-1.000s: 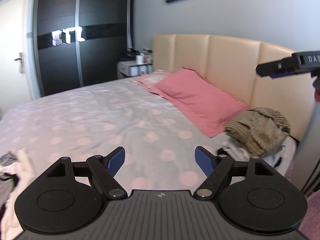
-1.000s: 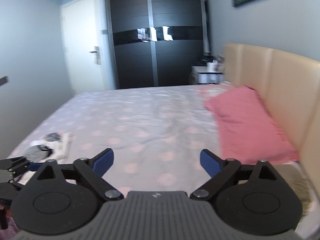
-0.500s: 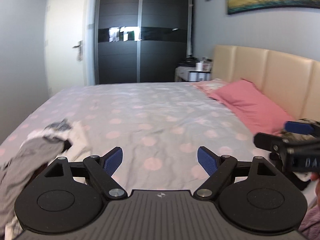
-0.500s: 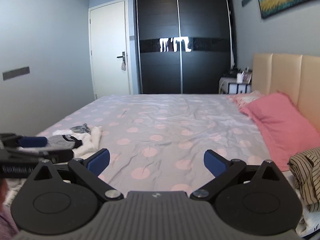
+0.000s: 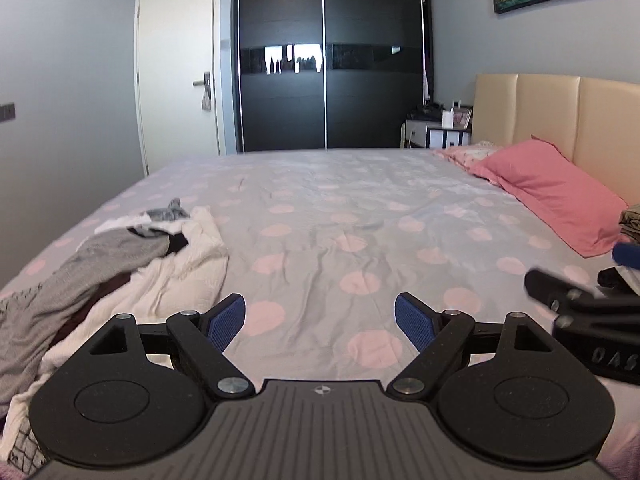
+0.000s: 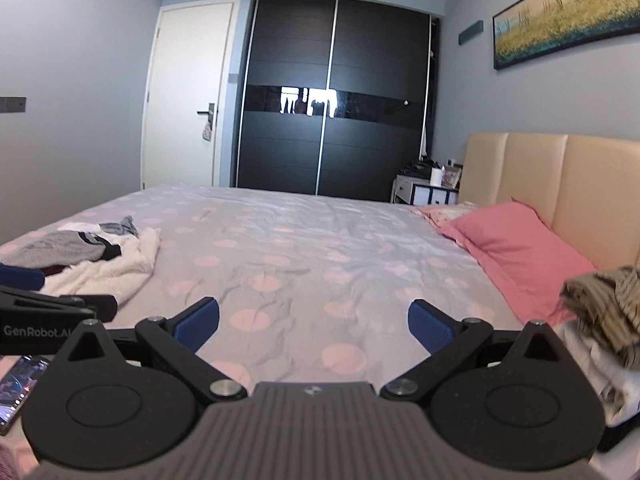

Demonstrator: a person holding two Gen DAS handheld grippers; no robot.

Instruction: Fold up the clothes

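Both cameras have swung left off the headboard over the last second and levelled across the bed. The loose pile, grey and white garments in a heap, now sits at 9 o'clock of the left gripper. Both sets of jaws are spread, holding nothing. A garment from that heap looks the likely target.

Only the right view shows the striped bundle at 3 o'clock of the right gripper, possibly folded, though blurred, and a phone at 8 o'clock.
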